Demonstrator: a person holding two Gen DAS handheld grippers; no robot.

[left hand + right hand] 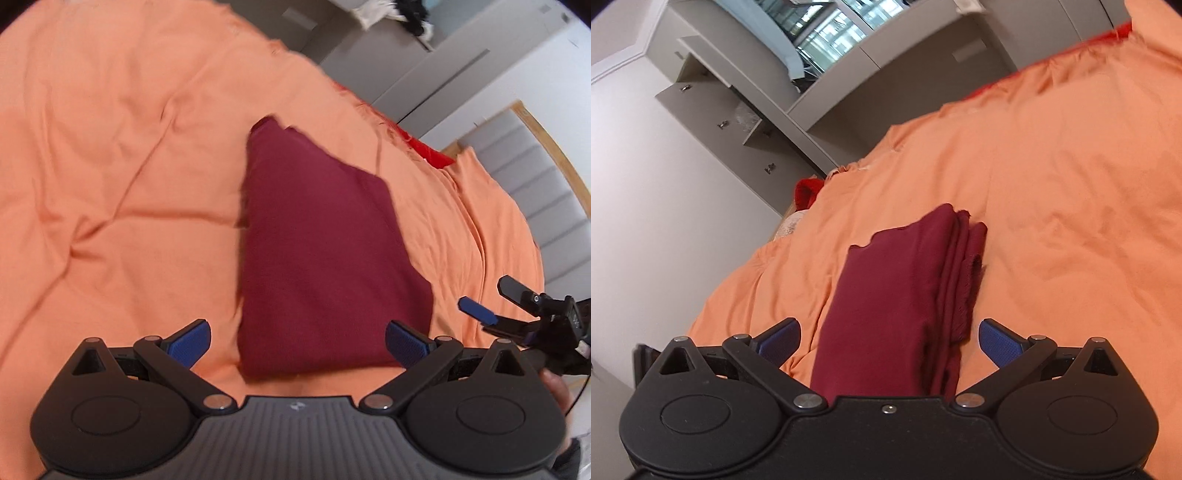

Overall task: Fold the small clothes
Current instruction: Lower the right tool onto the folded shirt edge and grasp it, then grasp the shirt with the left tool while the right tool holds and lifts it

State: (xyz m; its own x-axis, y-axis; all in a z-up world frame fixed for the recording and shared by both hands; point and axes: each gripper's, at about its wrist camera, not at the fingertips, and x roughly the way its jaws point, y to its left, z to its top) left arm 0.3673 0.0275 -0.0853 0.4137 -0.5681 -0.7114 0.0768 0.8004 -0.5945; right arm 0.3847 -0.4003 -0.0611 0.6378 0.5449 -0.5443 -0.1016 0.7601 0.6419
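Observation:
A dark red garment (317, 251) lies folded into a compact stack on the orange bed cover (110, 166). My left gripper (297, 345) is open above its near edge, empty. In the right wrist view the same garment (897, 295) shows its stacked layers along the right side. My right gripper (888, 343) is open over the garment's near end, holding nothing. The right gripper also shows in the left wrist view (491, 299), open, at the garment's right.
The orange cover (1052, 166) spans the bed. A bright red cloth (428, 147) lies at the far bed edge, also in the right wrist view (807, 190). Grey cabinets and drawers (746, 122) stand beyond. A padded headboard (543, 184) is at the right.

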